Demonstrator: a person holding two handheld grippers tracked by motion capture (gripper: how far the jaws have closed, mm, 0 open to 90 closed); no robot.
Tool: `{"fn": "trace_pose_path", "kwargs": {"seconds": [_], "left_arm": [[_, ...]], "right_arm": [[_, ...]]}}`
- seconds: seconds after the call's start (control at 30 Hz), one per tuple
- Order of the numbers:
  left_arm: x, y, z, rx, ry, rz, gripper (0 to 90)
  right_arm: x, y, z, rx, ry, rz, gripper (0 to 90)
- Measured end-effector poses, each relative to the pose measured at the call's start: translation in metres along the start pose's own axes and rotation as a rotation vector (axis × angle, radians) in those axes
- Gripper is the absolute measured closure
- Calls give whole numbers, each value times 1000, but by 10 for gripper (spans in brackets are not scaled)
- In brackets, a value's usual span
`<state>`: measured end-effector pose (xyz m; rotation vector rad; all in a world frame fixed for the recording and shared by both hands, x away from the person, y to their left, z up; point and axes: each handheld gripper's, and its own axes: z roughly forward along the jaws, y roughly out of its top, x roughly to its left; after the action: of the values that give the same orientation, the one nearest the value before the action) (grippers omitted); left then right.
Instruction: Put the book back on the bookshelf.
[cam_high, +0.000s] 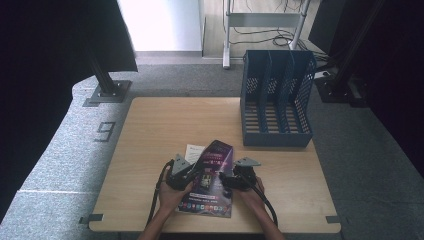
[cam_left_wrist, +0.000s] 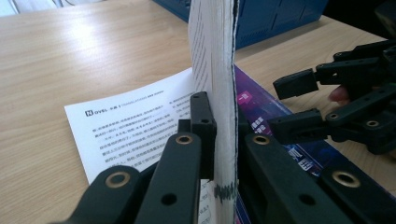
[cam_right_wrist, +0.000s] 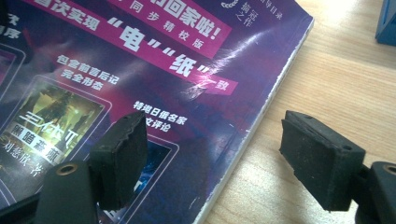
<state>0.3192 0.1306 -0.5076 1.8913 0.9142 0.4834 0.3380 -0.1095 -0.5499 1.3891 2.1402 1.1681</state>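
Purple-covered magazine (cam_high: 212, 180) lying on the wooden table (cam_high: 150, 140) near its front edge, between the two hands, with a stack of its pages lifted and standing upright off the rest. Left gripper (cam_high: 181, 175) at the magazine's left side, jaws clamped on that raised stack; seen edge-on in the left gripper view, the pages (cam_left_wrist: 219, 93) pinched tight between the black pads. White printed sheet (cam_left_wrist: 135, 126) flat on the table just beside and partly under the magazine. Right gripper (cam_high: 240, 177) at the magazine's right side, jaws spread wide and gripping nothing; in the right gripper view, one pad over the glossy cover (cam_right_wrist: 116, 70), the other over bare table past the magazine's edge. Blue perforated file rack (cam_high: 276, 97) upright at the table's far right corner, well apart from the magazine.
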Motion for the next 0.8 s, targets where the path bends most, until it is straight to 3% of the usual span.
{"fn": "trace_pose_path", "kwargs": {"seconds": [0.5, 0.8], "left_arm": [[-10, 8, -15, -58, -13, 31, 873], [-17, 13, -23, -89, -30, 47, 874]], "right_arm": [[-7, 8, -11, -73, 56, 26, 224], [-8, 10, -13, -85, 92, 37, 203]]}}
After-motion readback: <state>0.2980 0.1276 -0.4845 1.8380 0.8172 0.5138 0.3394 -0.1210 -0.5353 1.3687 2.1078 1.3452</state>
